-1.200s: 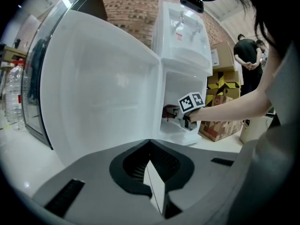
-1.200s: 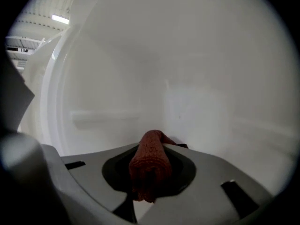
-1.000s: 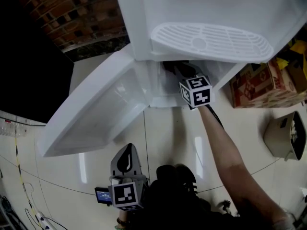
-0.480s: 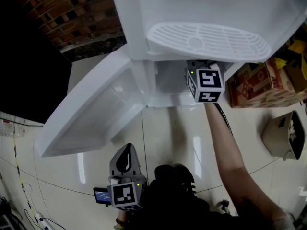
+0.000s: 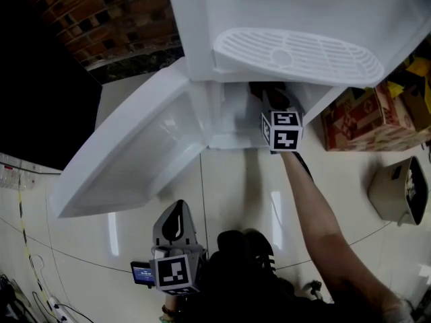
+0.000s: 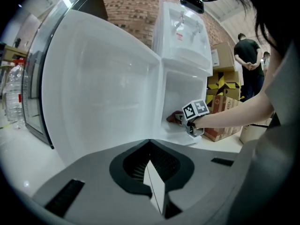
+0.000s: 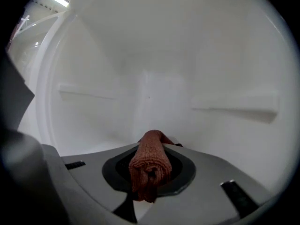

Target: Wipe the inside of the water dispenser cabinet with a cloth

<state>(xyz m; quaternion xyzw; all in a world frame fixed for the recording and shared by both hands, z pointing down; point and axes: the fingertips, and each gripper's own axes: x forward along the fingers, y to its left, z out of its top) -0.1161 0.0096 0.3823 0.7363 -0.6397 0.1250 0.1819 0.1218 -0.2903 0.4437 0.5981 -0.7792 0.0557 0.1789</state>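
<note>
The white water dispenser (image 5: 289, 19) stands with its lower cabinet door (image 5: 135, 153) swung wide open to the left. My right gripper (image 5: 264, 96) reaches into the cabinet (image 5: 232, 116) under the drip tray, and its marker cube (image 5: 281, 130) sits at the opening. It is shut on a rolled red-brown cloth (image 7: 151, 158), which points at the white back wall (image 7: 154, 93). In the left gripper view the cloth (image 6: 176, 117) shows at the cabinet's mouth. My left gripper (image 5: 176, 231) hangs low near my body, shut and empty, with its jaws (image 6: 152, 182) meeting.
Cardboard boxes (image 5: 367, 116) stand right of the dispenser, and a beige bin (image 5: 397, 190) sits nearer on the tiled floor. Cables (image 5: 27, 274) lie at the left edge. A brick wall (image 5: 101, 19) is behind. A person (image 6: 247, 50) stands far off and a water bottle (image 6: 13, 93) at left.
The right gripper's cube swung right and up at the cabinet opening, then came back left and down. It still holds the cloth. The left gripper has stayed put.
</note>
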